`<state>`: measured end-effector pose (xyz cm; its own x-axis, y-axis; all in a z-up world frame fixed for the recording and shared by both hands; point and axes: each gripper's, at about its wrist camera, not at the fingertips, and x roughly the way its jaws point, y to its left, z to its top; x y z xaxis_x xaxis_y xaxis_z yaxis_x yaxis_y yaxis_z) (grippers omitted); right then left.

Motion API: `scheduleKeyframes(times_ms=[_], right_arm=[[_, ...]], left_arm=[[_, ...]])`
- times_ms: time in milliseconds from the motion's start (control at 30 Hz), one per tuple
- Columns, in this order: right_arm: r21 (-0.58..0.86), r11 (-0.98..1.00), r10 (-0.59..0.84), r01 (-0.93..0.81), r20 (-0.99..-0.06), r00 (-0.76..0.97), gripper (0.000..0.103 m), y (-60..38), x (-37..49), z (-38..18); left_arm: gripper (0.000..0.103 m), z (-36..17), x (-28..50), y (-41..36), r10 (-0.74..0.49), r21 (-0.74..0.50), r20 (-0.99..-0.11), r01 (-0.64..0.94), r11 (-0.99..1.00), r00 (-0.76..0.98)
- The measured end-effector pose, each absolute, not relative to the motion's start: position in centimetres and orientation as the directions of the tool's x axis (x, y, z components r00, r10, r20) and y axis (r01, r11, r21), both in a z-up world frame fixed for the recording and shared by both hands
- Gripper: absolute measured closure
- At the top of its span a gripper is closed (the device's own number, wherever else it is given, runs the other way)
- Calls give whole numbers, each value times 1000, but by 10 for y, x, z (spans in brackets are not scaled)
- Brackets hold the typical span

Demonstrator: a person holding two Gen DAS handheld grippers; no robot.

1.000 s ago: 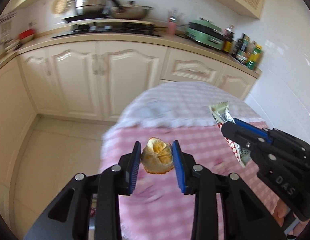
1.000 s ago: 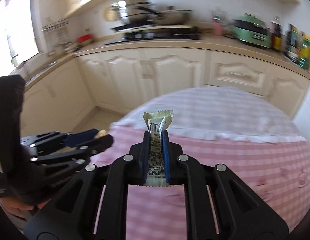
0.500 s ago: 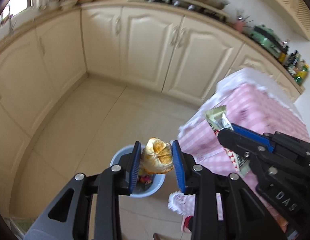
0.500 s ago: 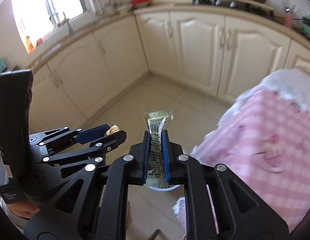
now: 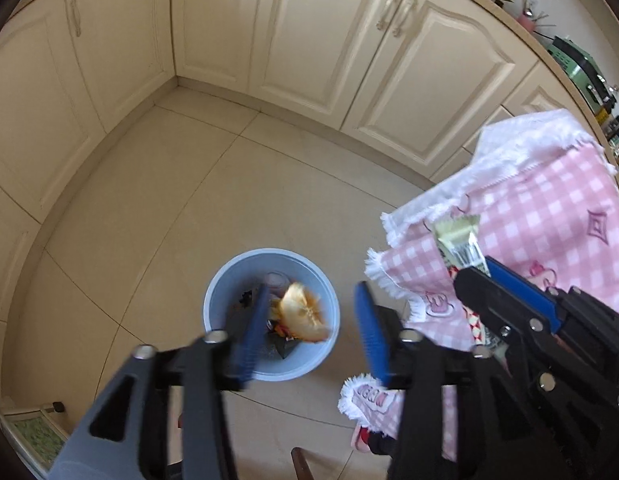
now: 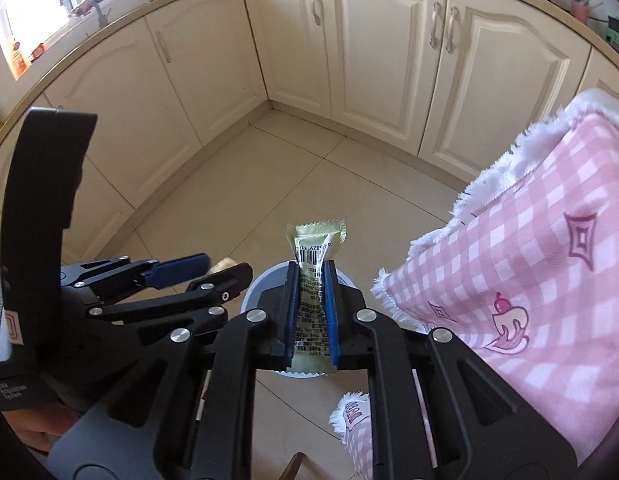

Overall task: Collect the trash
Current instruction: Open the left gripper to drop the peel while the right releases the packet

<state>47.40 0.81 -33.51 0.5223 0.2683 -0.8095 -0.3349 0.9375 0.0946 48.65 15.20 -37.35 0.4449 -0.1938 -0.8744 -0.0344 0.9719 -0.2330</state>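
Note:
My left gripper (image 5: 311, 304) is open above a light blue trash bin (image 5: 225, 280) on the floor. An orange peel (image 5: 303, 314) is free between the fingers, falling over the bin, which holds some dark scraps. My right gripper (image 6: 311, 280) is shut on a pale yellow snack wrapper (image 6: 315, 240) with a barcode, held over the bin's rim (image 6: 269, 274). In the left wrist view the right gripper (image 5: 475, 270) and wrapper (image 5: 459, 240) sit to the right of the bin. The left gripper (image 6: 225, 268) shows at the left in the right wrist view.
A table with a pink checked cloth (image 5: 549, 220) hangs at the right, close to the bin; it also shows in the right wrist view (image 6: 529, 260). Cream cabinets (image 5: 309, 40) line the far walls. The tiled floor (image 5: 189, 180) surrounds the bin.
Both grippers swung from the table down over the bin. The left gripper opened and let go of the orange peel, which is dropping. The right gripper still holds the wrapper.

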Motion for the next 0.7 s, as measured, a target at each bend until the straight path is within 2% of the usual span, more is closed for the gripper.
scheduleKeyframes(times_ms=[433, 700], right_arm=[[132, 932, 287, -337, -838, 465, 90, 15, 479, -358], [193, 921, 330, -338, -847, 416, 89, 25, 479, -368]], left_arm=[[41, -390, 469, 179, -120, -192, -893, -127, 973, 433], [40, -388, 451, 203, -106, -203, -895, -186, 961, 433]])
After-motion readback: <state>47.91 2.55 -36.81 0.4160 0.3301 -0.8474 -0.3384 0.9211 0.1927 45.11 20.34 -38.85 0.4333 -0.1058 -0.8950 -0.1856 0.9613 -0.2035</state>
